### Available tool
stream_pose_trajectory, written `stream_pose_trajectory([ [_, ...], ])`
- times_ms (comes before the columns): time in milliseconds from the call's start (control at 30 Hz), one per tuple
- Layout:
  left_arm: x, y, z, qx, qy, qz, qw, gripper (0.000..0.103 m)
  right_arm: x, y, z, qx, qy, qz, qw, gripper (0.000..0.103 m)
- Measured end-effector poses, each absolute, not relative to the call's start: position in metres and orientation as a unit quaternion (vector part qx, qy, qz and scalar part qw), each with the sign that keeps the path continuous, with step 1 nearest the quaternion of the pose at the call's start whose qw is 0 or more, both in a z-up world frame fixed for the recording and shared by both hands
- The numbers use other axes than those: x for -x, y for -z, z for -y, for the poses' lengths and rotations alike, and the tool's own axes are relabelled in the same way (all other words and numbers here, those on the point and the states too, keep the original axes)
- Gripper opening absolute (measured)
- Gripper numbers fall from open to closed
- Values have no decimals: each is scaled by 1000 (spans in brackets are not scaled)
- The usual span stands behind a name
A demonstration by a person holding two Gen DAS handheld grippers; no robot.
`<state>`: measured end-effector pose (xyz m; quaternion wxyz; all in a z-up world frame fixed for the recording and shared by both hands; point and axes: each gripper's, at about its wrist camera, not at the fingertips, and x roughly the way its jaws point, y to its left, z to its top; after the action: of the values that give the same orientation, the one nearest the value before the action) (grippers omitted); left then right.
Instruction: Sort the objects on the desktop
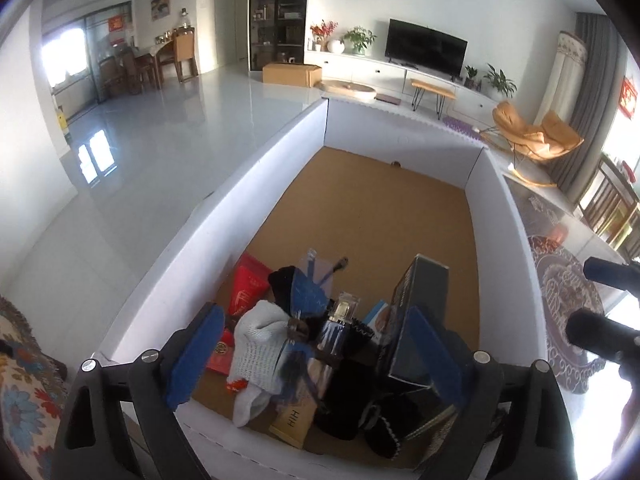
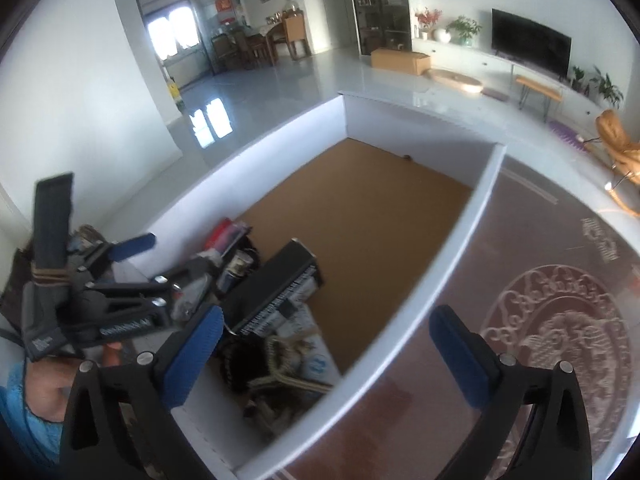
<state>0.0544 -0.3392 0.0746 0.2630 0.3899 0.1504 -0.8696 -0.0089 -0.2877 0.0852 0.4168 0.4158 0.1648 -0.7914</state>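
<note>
While between spread fingers point(image 1: 196, 360), black box point(image 1: 420, 320).

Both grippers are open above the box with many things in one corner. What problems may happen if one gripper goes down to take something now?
1. The items lie heaped: the white knitted cloth, the perfume bottle and the dark carton touch or overlap, so the left gripper may catch two at once.
2. The carton leans tilted; a nudge could probably topple it.
3. The right gripper straddles the box wall and may strike it.

Bright window glare, fisheye-warped edges
</note>
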Motion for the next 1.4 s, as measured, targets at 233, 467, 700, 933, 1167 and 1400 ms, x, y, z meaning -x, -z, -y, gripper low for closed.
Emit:
stream_pose_trajectory([
  [233, -61, -96, 330, -367, 867, -133, 309, 96, 5, -89, 283, -408, 795, -199, 402, 103],
  [467, -66, -103, 323, -368, 862, -108, 333, 96, -1, -84, 284, -418, 787, -204, 404, 103],
  [700, -69, -104, 323, -368, 859, -107, 340, 96, -3, -81, 287, -419, 784, -213, 405, 103],
  [933, -68, -105, 322, -360, 860, -99, 347, 96, 0, -76, 285, -427, 782, -210, 402, 103],
  [1167, -68, -106, 323, -358, 861, -99, 347, 96, 1, -74, 285, -426, 782, -211, 403, 103],
  [1400, -67, -106, 321, -358, 862, -96, 346, 96, 1, -71, 287, -430, 778, -215, 404, 103],
])
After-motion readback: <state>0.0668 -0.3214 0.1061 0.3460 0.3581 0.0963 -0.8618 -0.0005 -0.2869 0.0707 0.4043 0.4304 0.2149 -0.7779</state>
